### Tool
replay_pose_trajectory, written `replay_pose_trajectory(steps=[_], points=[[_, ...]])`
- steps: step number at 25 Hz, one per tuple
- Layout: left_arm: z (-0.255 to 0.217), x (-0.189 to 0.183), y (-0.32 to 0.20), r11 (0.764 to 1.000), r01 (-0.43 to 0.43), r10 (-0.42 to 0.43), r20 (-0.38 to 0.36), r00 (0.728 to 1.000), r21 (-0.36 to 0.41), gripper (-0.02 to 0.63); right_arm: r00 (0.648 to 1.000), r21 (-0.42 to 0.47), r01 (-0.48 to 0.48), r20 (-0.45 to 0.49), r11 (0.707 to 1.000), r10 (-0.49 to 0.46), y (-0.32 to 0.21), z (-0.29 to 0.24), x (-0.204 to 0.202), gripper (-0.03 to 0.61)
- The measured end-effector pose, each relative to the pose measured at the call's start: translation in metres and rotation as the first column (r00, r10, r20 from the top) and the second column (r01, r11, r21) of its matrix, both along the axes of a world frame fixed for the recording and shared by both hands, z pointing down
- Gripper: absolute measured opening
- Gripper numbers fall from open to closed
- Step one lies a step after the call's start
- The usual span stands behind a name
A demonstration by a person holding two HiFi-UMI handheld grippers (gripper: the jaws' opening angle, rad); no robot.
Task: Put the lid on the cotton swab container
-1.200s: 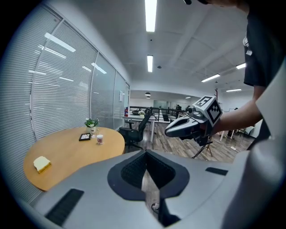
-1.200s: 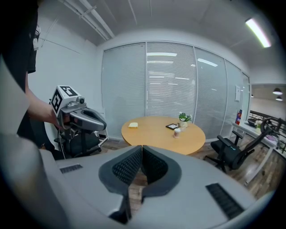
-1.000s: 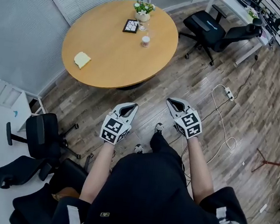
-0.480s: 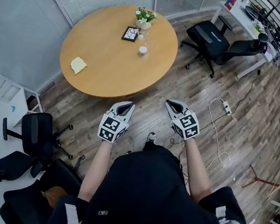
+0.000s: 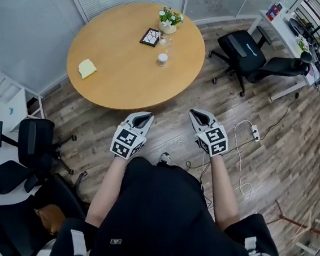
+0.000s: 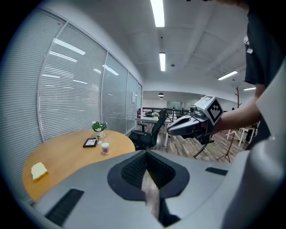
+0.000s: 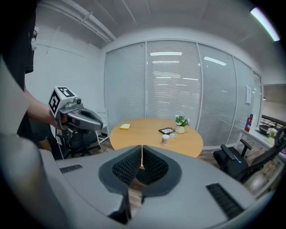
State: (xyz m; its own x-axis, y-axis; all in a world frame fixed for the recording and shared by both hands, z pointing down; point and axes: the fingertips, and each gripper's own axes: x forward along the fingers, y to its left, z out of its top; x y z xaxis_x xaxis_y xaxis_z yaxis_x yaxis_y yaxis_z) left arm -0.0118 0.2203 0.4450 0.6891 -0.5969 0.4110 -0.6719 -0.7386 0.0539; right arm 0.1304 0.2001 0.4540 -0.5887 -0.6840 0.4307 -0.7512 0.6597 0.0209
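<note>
Both tongs have come nearer to the round tabletop [image 5: 114,74] since the earlier frame. Its near edge now lies just above their tips in the head view, and the black office chair [image 5: 30,142] has slid toward the lower left. The left tongs [image 5: 143,116] and the right tongs [image 5: 196,113] are both clenched, jaws pressed together with nothing between them, as each gripper view shows.

I judge that the step in hand is only the approach; the lid is not yet picked up. The cotton swab container [image 5: 163,58] stands upright in the upper middle of the head view, on the far half of the tabletop, well apart from both tongs. It is a small white cylinder, and what is inside is too small to tell. Just above it, near the flower pot [image 5: 169,21], is a small clear thing [image 5: 162,40] that may be the lid; I cannot be sure. The pot holds a little green plant with white flowers. Beside it lies a dark square tray [image 5: 149,36] with pale pieces, too small to name.

Next, it seems, one pair of tongs must reach across the tabletop, open, and find the lid.
</note>
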Motion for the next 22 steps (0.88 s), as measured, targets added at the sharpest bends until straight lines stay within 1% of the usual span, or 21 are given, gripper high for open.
replay_pose_trajectory(steps=[3, 10, 13, 17, 22], points=[[0.002, 0.0, -0.006, 1.0, 0.008, -0.008, -0.002, 1.0, -0.003, 0.006, 1.0, 0.005, 0.015, -0.002, 1.0, -0.015, -0.007, 0.0, -0.003, 0.006], [0.005, -0.01, -0.025, 1.0, 0.023, -0.024, -0.014, 1.0, -0.016, 0.006, 0.999, -0.023, 0.033, -0.028, 0.999, -0.034, -0.023, 0.01, -0.013, 0.006], [0.009, -0.019, -0.04, 0.999, 0.019, -0.019, -0.016, 1.0, -0.027, 0.006, 0.999, -0.032, 0.026, -0.031, 0.999, -0.027, -0.038, 0.012, -0.021, 0.006], [0.02, -0.037, -0.065, 0.998, 0.011, -0.012, -0.017, 1.0, -0.066, 0.006, 0.999, -0.047, 0.014, -0.03, 0.999, -0.015, -0.06, 0.017, -0.039, 0.006], [0.028, -0.049, -0.096, 0.995, -0.035, 0.033, -0.025, 0.999, -0.093, 0.007, 0.999, -0.07, -0.027, -0.038, 0.997, 0.024, -0.089, 0.022, -0.055, 0.006]])
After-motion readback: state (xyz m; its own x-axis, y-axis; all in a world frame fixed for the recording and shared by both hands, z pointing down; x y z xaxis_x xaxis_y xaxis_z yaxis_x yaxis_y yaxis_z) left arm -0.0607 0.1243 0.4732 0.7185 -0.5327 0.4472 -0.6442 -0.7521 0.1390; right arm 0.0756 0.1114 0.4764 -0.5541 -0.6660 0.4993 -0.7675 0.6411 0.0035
